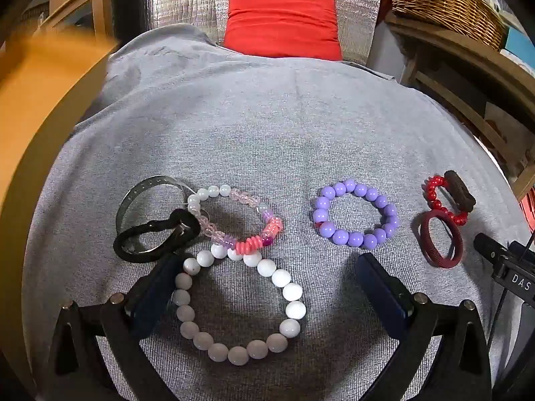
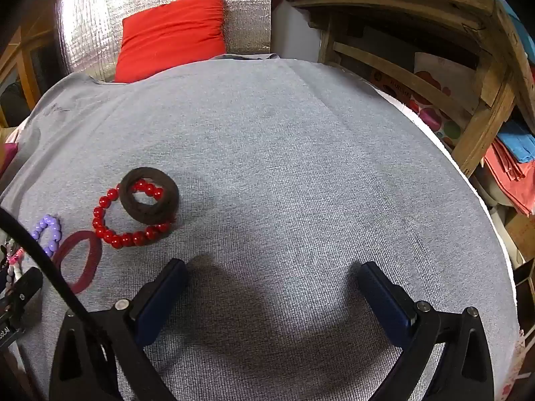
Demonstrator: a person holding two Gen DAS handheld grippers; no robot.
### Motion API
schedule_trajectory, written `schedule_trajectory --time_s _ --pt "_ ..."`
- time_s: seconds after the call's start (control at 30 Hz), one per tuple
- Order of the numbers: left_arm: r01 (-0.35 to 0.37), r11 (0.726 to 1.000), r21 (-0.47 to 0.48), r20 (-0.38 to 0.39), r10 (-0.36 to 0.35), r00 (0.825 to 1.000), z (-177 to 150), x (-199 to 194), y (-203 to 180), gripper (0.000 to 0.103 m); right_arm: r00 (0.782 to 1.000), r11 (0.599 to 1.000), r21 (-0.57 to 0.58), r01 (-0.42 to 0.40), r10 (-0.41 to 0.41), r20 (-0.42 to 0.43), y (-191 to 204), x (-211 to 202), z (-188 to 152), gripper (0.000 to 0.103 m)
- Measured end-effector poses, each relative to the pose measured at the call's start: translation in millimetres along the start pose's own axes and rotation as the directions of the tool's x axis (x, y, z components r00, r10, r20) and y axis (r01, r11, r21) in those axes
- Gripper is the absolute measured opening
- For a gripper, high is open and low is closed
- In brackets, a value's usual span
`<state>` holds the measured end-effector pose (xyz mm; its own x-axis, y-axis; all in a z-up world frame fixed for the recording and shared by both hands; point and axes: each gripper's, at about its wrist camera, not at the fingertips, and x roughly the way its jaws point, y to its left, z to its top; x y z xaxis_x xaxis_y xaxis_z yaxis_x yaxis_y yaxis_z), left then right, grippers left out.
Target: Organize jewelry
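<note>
Large white-and-grey round-bead bracelet [image 1: 239,307] lies flat on grey-cloth worktop [image 1: 267,133], touching pink mixed-bead bracelet [image 1: 240,217]. Left gripper [image 1: 267,267] low, jaws spread, straddling it. Right gripper [image 2: 272,275] jaws spread, empty.

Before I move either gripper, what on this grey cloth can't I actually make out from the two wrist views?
- Silver metal bangle: left wrist view, near rim covered by the black hair tie.
- Large white bead bracelet: left wrist view, left side partly behind the left gripper's finger.
- Purple bead bracelet: right wrist view, partly crossed by a black cable.
- Red bead bracelet: right wrist view, far side under the brown fabric ring.
</note>
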<state>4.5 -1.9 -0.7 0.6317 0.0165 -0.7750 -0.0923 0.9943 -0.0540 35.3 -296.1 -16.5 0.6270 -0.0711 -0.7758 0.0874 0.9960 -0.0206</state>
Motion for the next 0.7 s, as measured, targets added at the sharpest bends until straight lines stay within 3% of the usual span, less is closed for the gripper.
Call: schedule_trajectory --time_s 0.7 --pt "0.002 1.0 0.0 0.013 -0.002 1.0 -1.8 -4.0 1.9 0.103 1.0 1.0 0.0 0.0 0.0 0.0 0.0 0.3 0.0 0.103"
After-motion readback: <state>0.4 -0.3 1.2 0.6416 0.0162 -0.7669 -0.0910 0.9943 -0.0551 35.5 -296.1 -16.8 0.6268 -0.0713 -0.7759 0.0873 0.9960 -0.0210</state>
